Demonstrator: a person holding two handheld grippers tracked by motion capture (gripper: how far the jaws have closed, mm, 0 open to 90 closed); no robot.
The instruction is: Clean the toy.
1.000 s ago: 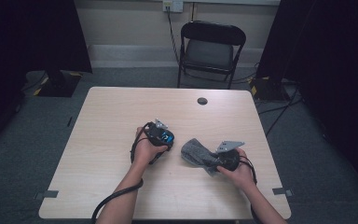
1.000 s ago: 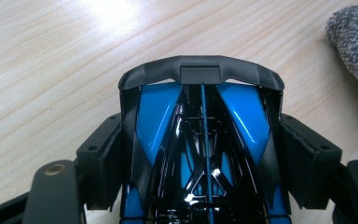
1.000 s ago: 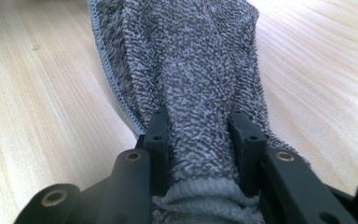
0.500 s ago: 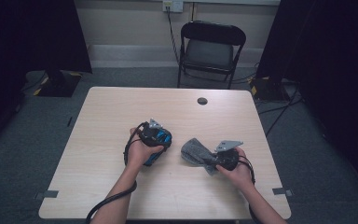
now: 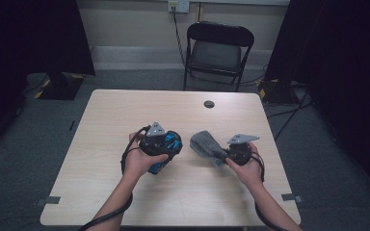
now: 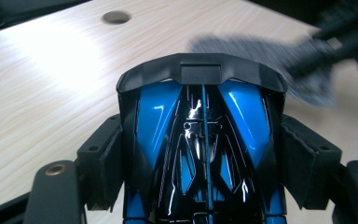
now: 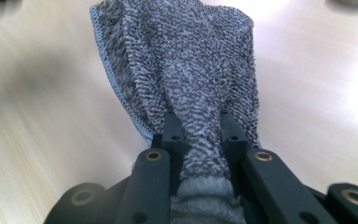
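A glossy blue and black toy car [image 5: 172, 141] is held just above the wooden table [image 5: 125, 110] by my left gripper [image 5: 166, 153]. In the left gripper view the pads [image 6: 103, 161] press on both flanks of the car [image 6: 203, 140], its rear spoiler pointing away. To the right, my right gripper [image 5: 223, 156] is shut on a grey terry cloth [image 5: 203, 143]. Its jaws have just been closing on it. In the right gripper view the cloth [image 7: 186, 56] is bunched between the fingertips of that gripper [image 7: 200, 126] and fans out ahead over the table.
A round cable hole [image 5: 209, 104] sits near the table's far edge. A black folding chair [image 5: 219, 48] stands behind the table. Black cables trail from both grippers over the near edge.
The left hand has raised the car slightly and shifted it a little to the left. The right hand has lifted slightly with the cloth still in its jaws.
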